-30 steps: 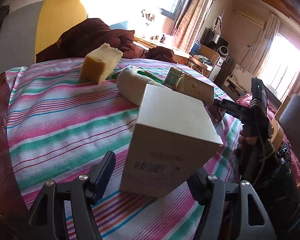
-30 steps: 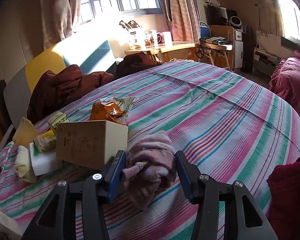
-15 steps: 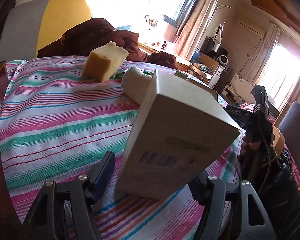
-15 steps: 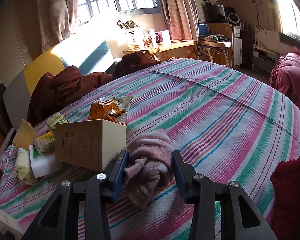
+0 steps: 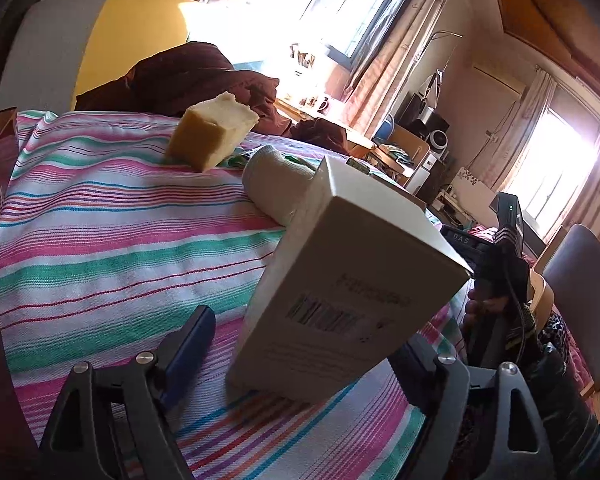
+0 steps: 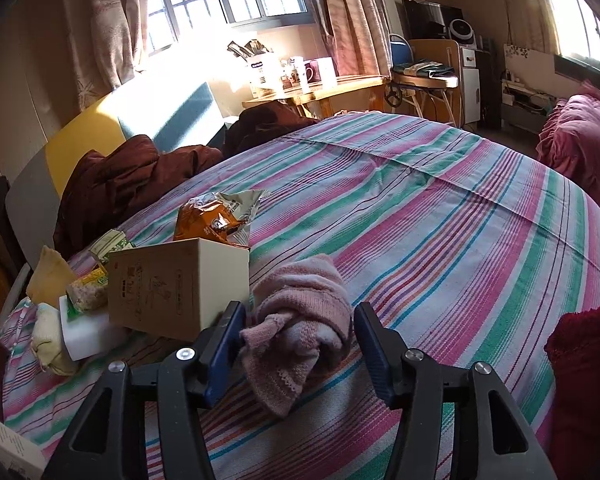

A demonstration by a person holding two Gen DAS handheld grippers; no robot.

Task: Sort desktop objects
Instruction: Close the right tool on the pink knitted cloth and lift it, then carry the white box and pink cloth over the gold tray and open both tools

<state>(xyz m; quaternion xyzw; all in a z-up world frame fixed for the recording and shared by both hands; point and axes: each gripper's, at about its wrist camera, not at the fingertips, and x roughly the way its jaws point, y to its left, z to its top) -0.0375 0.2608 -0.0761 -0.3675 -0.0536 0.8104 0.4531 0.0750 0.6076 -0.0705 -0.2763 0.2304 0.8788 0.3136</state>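
Cardboard box (image 5: 352, 280) tilted, barcode end toward left gripper (image 5: 300, 356).

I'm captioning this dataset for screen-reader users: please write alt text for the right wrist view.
The open right gripper straddles a crumpled pink knitted cloth on a striped tablecloth. To its left stand a cardboard box and snack packets.

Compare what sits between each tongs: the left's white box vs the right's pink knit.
The white cardboard box with a barcode is rigid and flat-sided; the pink knitted cloth is soft and bunched. The box leans tilted between the left tongs, whose blue pads stand clear of it; the cloth lies slumped between the right tongs. Both are on the striped tablecloth, and both tongs are open.
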